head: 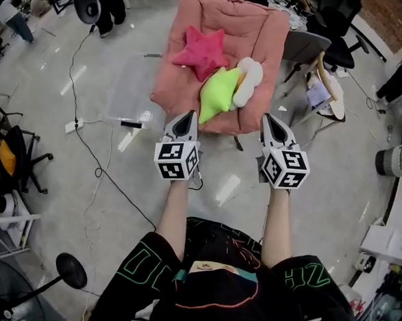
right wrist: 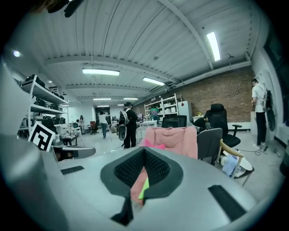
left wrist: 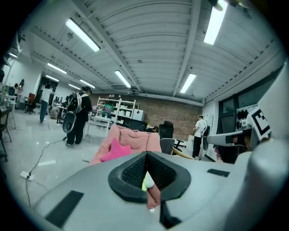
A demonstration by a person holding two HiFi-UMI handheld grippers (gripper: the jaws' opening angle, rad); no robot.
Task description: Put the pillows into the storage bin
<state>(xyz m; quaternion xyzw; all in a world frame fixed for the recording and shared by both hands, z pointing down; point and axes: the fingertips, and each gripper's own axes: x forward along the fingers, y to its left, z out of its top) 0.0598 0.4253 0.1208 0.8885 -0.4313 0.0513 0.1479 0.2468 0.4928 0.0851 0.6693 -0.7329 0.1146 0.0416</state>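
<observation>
A large pink padded lounge chair [head: 264, 37] is seen on the grey floor, and all three pillows are found on its seat: a pink plush star pillow [head: 200, 51], a lime-green plush star pillow [head: 218, 92] and a cream rounded pillow [head: 248, 81], the last two touching. A faint clear box shape [head: 132, 90] just left of the chair may be the storage bin. Nothing is judged to be binned yet. The left gripper [head: 186, 114] and right gripper [head: 272, 119] are held closed and empty, short of the chair.
</observation>
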